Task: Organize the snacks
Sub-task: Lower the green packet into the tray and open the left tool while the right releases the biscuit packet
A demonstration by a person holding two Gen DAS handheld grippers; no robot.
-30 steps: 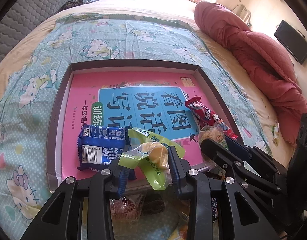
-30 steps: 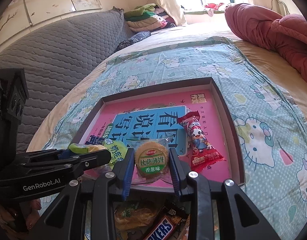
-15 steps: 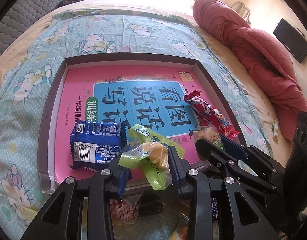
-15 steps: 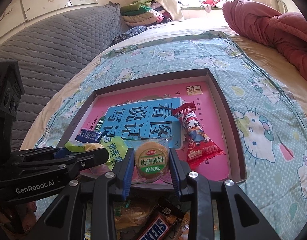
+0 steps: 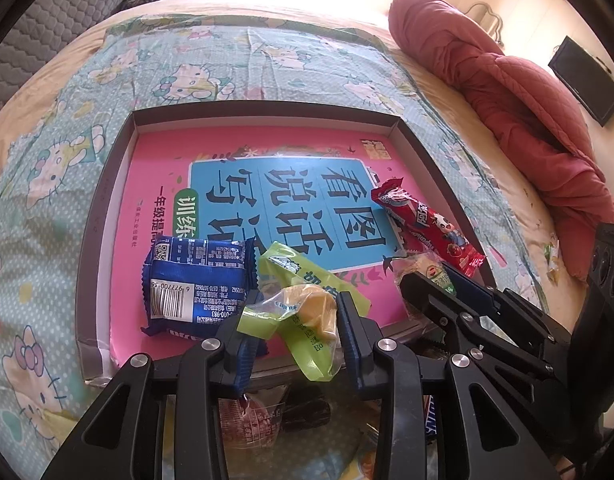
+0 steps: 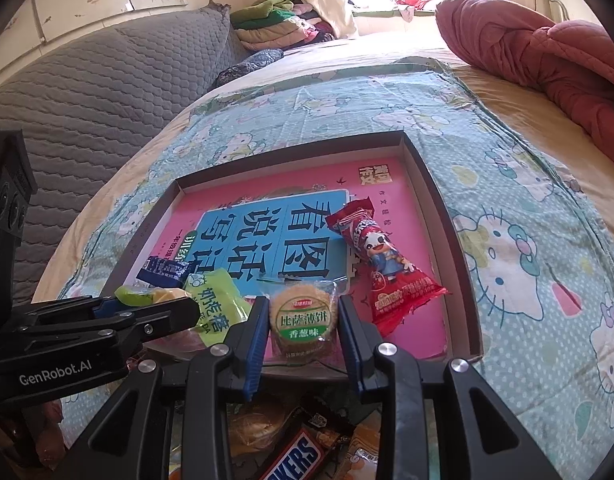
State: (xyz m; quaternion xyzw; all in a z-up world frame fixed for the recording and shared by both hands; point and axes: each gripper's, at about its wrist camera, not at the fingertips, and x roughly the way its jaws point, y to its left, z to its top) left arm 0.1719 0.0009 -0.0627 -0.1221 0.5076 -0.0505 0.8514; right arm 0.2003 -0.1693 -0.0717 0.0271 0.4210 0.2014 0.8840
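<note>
- A bed (image 6: pixel 519 184) under a thin cartoon-cat sheet, a grey quilted headboard (image 6: pixel 87 92) on one side, a rumpled red quilt (image 5: pixel 519 92) on the other.
- On it sits a shallow cardboard tray (image 5: pixel 107 208) lined with a glossy pink book.
- In the tray lie a crinkly blue packet (image 5: pixel 195 284) and a red foil packet (image 6: pixel 383 268).
- Left hand-held gripper (image 5: pixel 295 320) pinches a clear-wrapped yellow snack (image 5: pixel 311 308) above a green packet (image 5: pixel 307 280).
- Right hand-held gripper (image 6: pixel 303 320) clamps a round cracker packet (image 6: pixel 303 316) at the tray's near edge.
</note>
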